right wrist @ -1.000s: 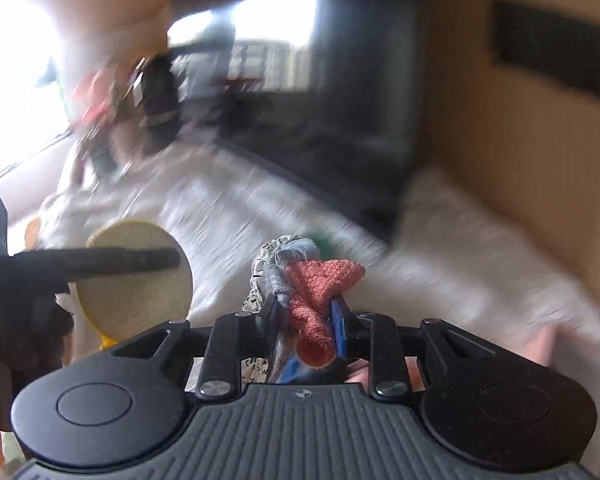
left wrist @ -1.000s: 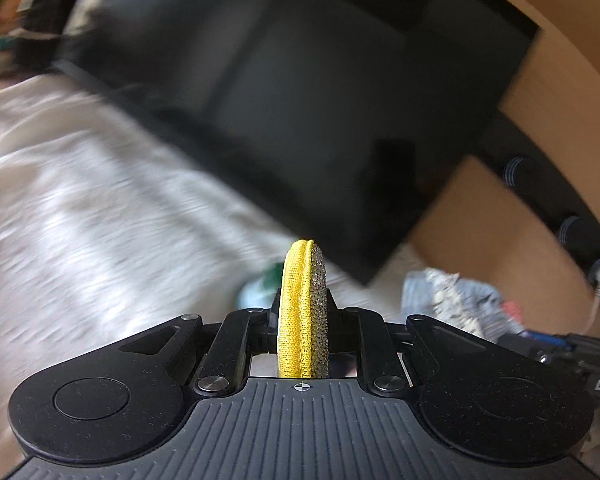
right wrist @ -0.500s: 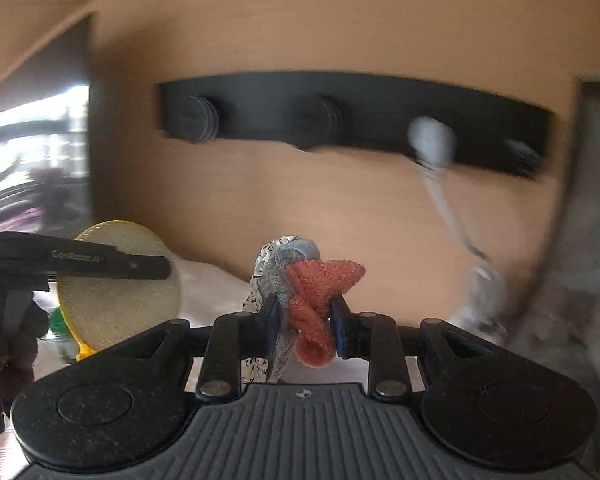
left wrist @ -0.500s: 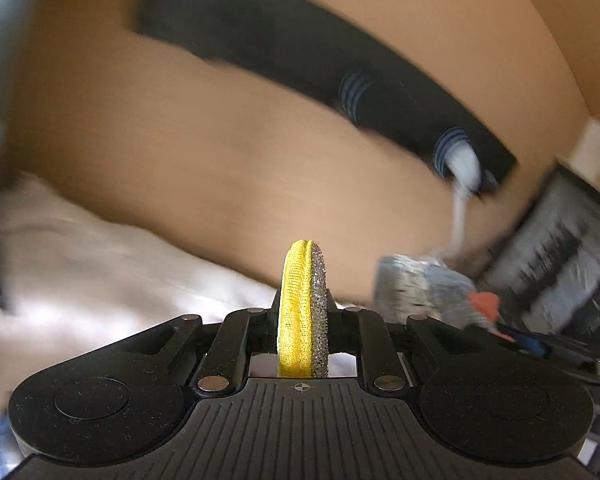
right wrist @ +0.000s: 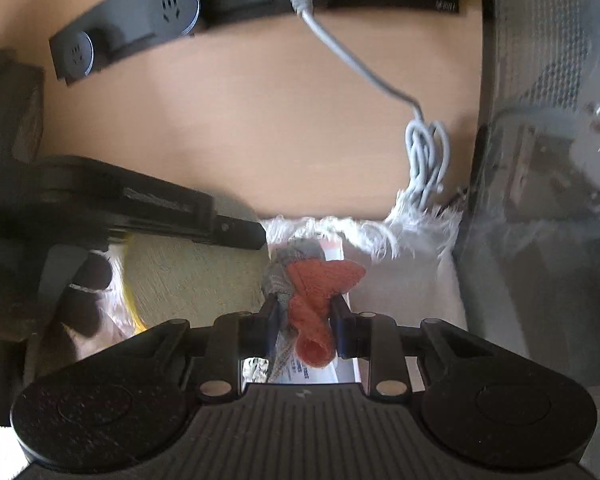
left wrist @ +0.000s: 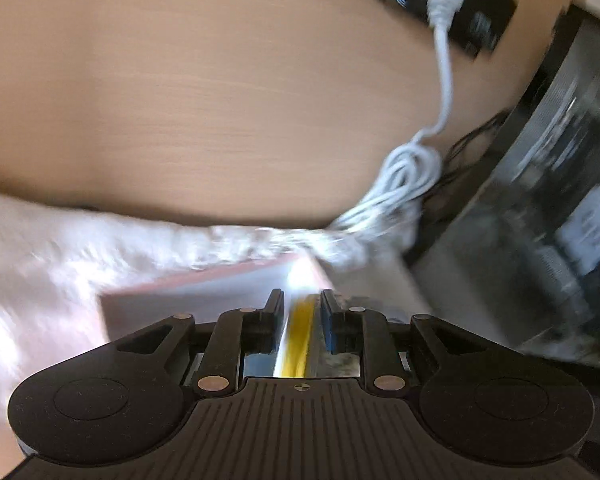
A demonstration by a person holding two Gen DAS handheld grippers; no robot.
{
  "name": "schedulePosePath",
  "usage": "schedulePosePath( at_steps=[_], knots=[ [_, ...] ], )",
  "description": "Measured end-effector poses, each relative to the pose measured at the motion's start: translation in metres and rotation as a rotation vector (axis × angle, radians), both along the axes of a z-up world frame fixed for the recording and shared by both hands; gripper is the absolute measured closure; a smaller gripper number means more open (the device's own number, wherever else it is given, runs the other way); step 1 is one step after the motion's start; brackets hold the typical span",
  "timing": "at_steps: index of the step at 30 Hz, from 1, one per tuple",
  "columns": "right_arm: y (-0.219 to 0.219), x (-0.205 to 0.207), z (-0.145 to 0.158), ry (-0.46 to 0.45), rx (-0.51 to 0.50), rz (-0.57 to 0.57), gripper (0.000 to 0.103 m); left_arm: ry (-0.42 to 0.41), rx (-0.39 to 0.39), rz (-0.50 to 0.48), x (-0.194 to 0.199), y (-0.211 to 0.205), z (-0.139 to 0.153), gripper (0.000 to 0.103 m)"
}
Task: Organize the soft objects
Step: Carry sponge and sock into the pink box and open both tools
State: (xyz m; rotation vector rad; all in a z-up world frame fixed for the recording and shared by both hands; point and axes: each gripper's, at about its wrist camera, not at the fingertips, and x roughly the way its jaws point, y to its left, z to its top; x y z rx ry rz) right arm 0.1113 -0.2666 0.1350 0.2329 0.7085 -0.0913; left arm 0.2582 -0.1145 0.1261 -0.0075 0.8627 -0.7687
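My left gripper (left wrist: pixel 302 304) holds a round yellow sponge (left wrist: pixel 298 336) edge-on between its jaws, above a pink-rimmed box (left wrist: pixel 204 292). The sponge's scouring face (right wrist: pixel 196 276) and the left gripper's finger (right wrist: pixel 228 228) also show in the right wrist view. My right gripper (right wrist: pixel 304 308) is shut on an orange knitted cloth (right wrist: pixel 320 284) bundled with a grey patterned cloth (right wrist: pixel 278 276), just right of the sponge and over the same box (right wrist: pixel 332 368).
A wooden back panel (right wrist: pixel 260 120) carries a black power strip (right wrist: pixel 180 4) with a white plug and coiled cable (right wrist: pixel 426 156). A dark mesh-sided case (right wrist: pixel 540 160) stands on the right. A white fluffy cover (right wrist: pixel 360 236) lies beneath.
Both grippers have swung right and tilted down toward the box. The sponge now sits lower between the left jaws. The power strip and cable have come closer.
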Motion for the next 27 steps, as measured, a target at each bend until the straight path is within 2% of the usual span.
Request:
schedulePosePath(
  at_steps=[2, 7, 12, 14, 17, 19, 22, 23, 27],
  knots=[
    [0.004, 0.004, -0.008, 0.015, 0.009, 0.015, 0.077, 0.0, -0.012, 0.009, 0.002, 0.003, 0.0, 0.081],
    [0.017, 0.029, -0.033, 0.072, 0.038, 0.041, 0.077, -0.009, -0.117, 0.024, 0.002, 0.029, 0.016, 0.081],
    [0.028, 0.061, -0.07, 0.174, 0.016, 0.047, 0.076, 0.007, -0.125, 0.017, -0.004, 0.04, 0.024, 0.081],
    [0.024, 0.064, -0.076, 0.17, 0.028, 0.041, 0.075, 0.008, -0.146, 0.01, -0.007, 0.039, 0.023, 0.081],
    [0.016, 0.07, -0.078, 0.188, 0.041, 0.022, 0.068, 0.003, -0.142, 0.026, -0.01, 0.041, 0.025, 0.081],
    [0.011, 0.069, -0.079, 0.203, 0.036, -0.016, 0.055, -0.021, -0.108, 0.041, -0.015, 0.042, 0.028, 0.081],
    [0.011, 0.062, -0.074, 0.208, -0.009, -0.031, 0.047, -0.077, -0.094, 0.052, -0.027, 0.054, 0.032, 0.081],
    [0.012, 0.059, -0.07, 0.203, -0.023, -0.022, 0.046, -0.099, -0.093, 0.062, -0.032, 0.06, 0.033, 0.081],
    [0.021, 0.043, -0.048, 0.125, -0.1, -0.024, 0.029, -0.195, -0.095, 0.107, -0.056, 0.094, 0.035, 0.081]
  ],
)
